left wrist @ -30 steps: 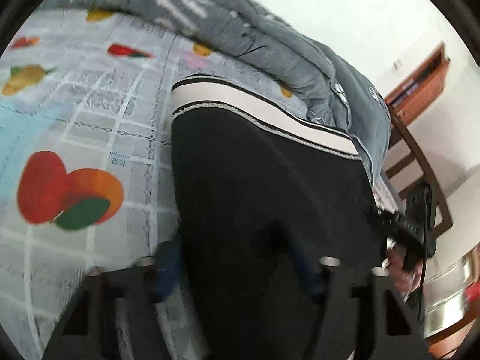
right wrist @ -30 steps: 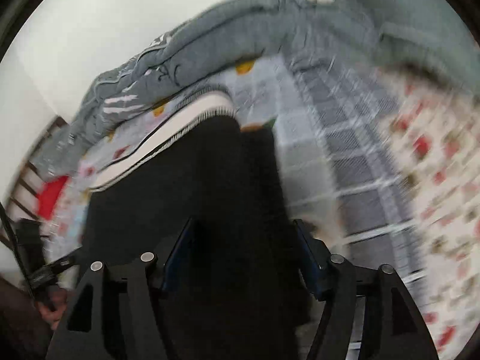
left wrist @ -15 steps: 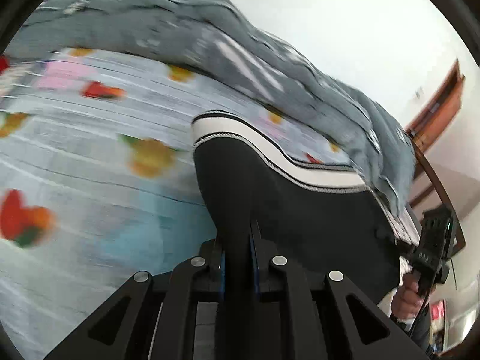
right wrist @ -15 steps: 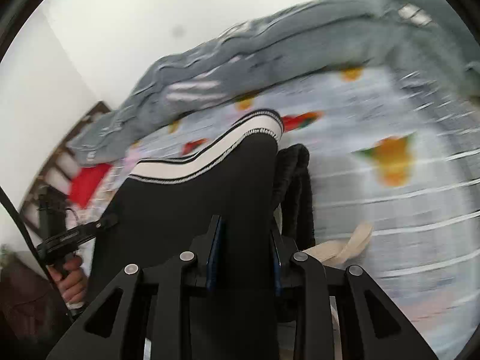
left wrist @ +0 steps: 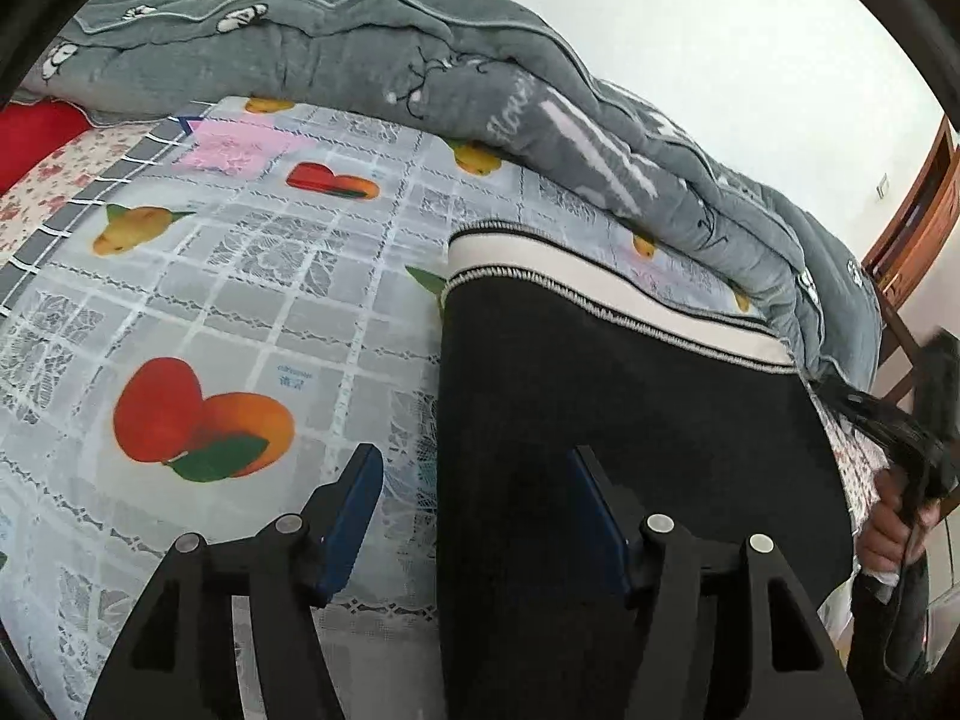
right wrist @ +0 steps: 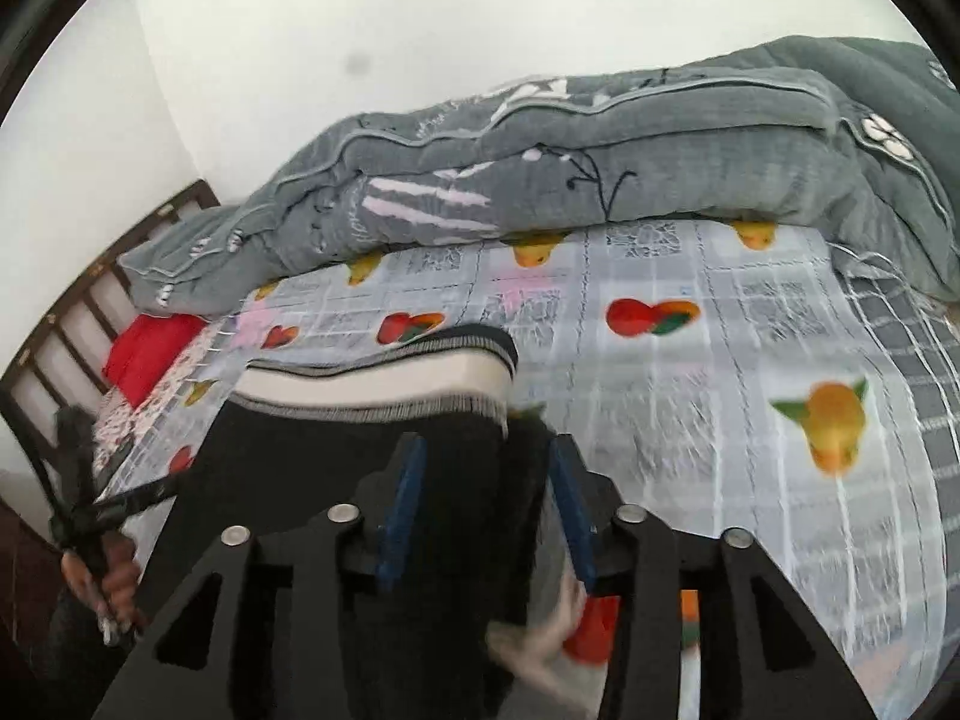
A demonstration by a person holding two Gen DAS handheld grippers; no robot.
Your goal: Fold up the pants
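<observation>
Garment: the black pants (left wrist: 630, 408) lay flat on the fruit-print bed sheet (left wrist: 252, 312), the white-striped waistband (left wrist: 600, 294) on the far side, just short of the grey quilt (left wrist: 480, 84) bunched along the wall.
Left gripper (left wrist: 474, 498): jaws stood spread wide, holding nothing; the left blue pad (left wrist: 354, 516) was over bare sheet, the right one over black cloth, so the pants' left edge ran between them.
Right gripper (right wrist: 486, 498): jaws stood apart with the right-hand edge of the pants between the pads; the pads did not appear to pinch the cloth, though motion blur left contact uncertain.
Step in hand (judged): the cloth appeared let go, and the grippers were placed for the next pinch or for smoothing.
Method advised: take each side edge through all its layers at matching heights, lift both sides together, keep the cloth taut between the grippers, and lay the edge square to the waistband.
Risk noted: a pale strip (right wrist: 540, 648), possibly a drawstring, lay loose under the right gripper and could be caught in the pinch.
Count, pants: one.
Count, grippers: two.
Count, quilts: one.
Count, red cushion (right wrist: 153, 354): one, beside the headboard.
</observation>
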